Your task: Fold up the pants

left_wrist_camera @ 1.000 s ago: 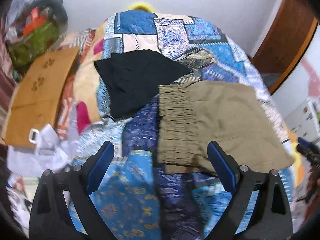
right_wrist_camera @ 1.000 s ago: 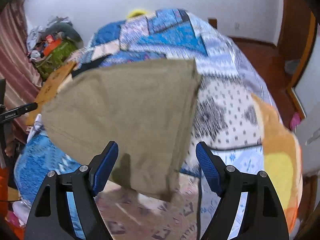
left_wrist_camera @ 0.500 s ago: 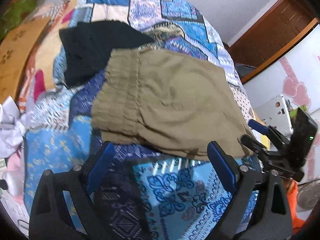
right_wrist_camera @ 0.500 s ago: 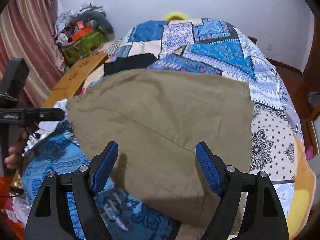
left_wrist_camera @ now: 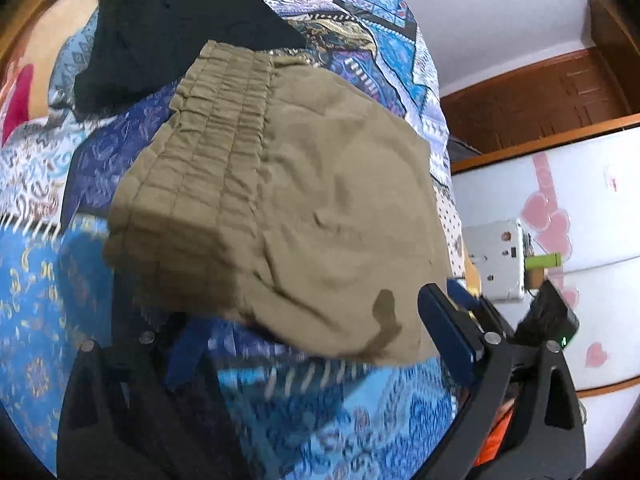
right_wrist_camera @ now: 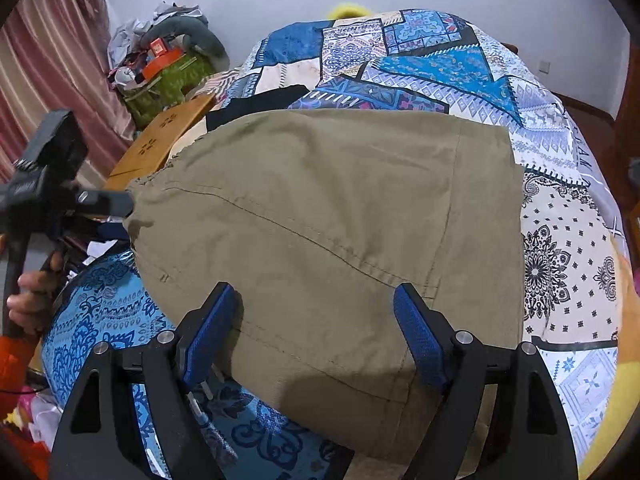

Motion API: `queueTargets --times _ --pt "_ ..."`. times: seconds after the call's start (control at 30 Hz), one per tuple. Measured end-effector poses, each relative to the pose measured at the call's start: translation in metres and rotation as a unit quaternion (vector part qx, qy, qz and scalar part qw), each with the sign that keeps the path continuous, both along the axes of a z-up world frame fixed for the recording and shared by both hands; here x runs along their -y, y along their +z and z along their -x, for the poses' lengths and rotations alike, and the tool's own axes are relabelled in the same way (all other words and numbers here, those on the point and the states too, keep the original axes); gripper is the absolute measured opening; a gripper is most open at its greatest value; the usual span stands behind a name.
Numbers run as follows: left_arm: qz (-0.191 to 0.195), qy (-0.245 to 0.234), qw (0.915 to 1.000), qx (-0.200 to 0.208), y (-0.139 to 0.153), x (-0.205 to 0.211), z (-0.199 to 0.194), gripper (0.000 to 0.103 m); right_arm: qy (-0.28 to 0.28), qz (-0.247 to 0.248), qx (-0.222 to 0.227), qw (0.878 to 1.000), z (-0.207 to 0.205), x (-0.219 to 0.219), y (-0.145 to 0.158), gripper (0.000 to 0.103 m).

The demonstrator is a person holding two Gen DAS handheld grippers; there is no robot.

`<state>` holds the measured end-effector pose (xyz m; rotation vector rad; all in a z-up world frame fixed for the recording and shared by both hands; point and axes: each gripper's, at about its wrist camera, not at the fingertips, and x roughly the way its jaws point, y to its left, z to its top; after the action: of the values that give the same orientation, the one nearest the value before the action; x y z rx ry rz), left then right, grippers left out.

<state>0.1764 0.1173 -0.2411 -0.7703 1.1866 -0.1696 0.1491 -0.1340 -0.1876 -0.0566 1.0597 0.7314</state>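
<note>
Folded khaki pants lie on the patchwork bedspread, with the gathered waistband toward the upper left in the left wrist view. My left gripper is open, its fingers astride the pants' near edge, tilted down at them. In the right wrist view the pants fill the middle. My right gripper hovers over their near part. Its jaws are opening, with cloth lying between the pads and not pinched. A hand at the left edge holds the left gripper, which sits at the pants' waistband corner.
A black garment lies on the bed just beyond the waistband. A wooden board and a pile with a green bag are at the bed's left side. A wooden door and a white cabinet with pink hearts stand at the right.
The left gripper has dropped and swung toward the pants, which now fill its view. The right gripper has shifted across the pants, and its jaws stand slightly wider.
</note>
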Motion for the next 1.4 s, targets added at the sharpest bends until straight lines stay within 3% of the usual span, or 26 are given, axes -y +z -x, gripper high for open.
queueTargets --times 0.07,0.17,0.2,0.27,0.4,0.47,0.57,0.63,0.67,0.73,0.8,0.87,0.97,1.03,1.3,1.4 --pt "-0.020 0.009 0.9998 0.002 0.002 -0.003 -0.005 0.093 0.001 -0.004 -0.001 1.000 0.001 0.000 -0.002 0.082" --pt "-0.080 0.030 0.9964 0.000 0.005 -0.004 -0.012 0.068 0.001 -0.007 -0.003 1.000 0.001 0.001 -0.002 0.082" --pt "-0.096 0.040 0.9945 0.005 0.007 -0.004 -0.012 0.053 0.001 -0.008 -0.004 1.000 0.000 0.001 -0.002 0.082" --pt "-0.129 0.057 0.9897 0.023 0.012 -0.009 -0.009 0.036 0.002 -0.007 -0.003 1.000 0.001 0.001 -0.002 0.082" --pt "-0.197 0.062 0.9760 0.068 0.031 0.001 -0.001 0.031 0.002 -0.005 0.002 1.000 0.003 0.001 0.000 0.080" --pt "-0.244 0.062 0.9639 0.087 0.041 0.007 0.004 0.030 -0.001 -0.005 0.004 1.000 0.006 0.003 0.003 0.080" --pt "-0.327 0.069 0.9355 0.115 0.059 0.013 0.021 0.030 -0.017 -0.009 0.005 1.000 0.009 0.012 0.008 0.080" --pt "-0.390 0.080 0.9076 0.132 0.071 0.014 0.033 0.030 -0.031 -0.011 0.002 0.999 0.011 0.022 0.010 0.080" --pt "-0.426 0.086 0.8896 0.141 0.076 0.014 0.040 0.030 -0.041 -0.013 0.001 0.999 0.012 0.030 0.011 0.080" --pt "-0.470 0.097 0.8643 0.149 0.084 0.013 0.051 0.029 -0.057 -0.011 0.000 0.998 0.014 0.040 0.010 0.079" --pt "-0.490 0.097 0.8524 0.156 0.090 0.012 0.057 0.029 -0.068 -0.008 -0.008 0.998 0.015 0.049 0.006 0.079" --pt "-0.491 0.089 0.8515 0.163 0.095 0.016 0.058 0.029 -0.074 -0.019 -0.021 0.997 0.016 0.055 0.001 0.079" --pt "-0.512 0.071 0.8356 0.186 0.104 0.034 0.057 0.028 -0.077 -0.016 -0.014 0.997 0.018 0.052 0.001 0.080" --pt "-0.509 0.050 0.8326 0.212 0.113 0.052 0.058 0.028 -0.076 -0.014 -0.009 0.997 0.020 0.050 0.003 0.079" --pt "-0.467 -0.056 0.8400 0.270 0.134 0.117 0.036 0.026 -0.078 -0.019 -0.010 0.997 0.020 0.051 0.002 0.080" --pt "-0.429 -0.096 0.8570 0.269 0.132 0.136 0.023 0.025 -0.080 -0.020 -0.010 0.997 0.020 0.050 0.002 0.080"
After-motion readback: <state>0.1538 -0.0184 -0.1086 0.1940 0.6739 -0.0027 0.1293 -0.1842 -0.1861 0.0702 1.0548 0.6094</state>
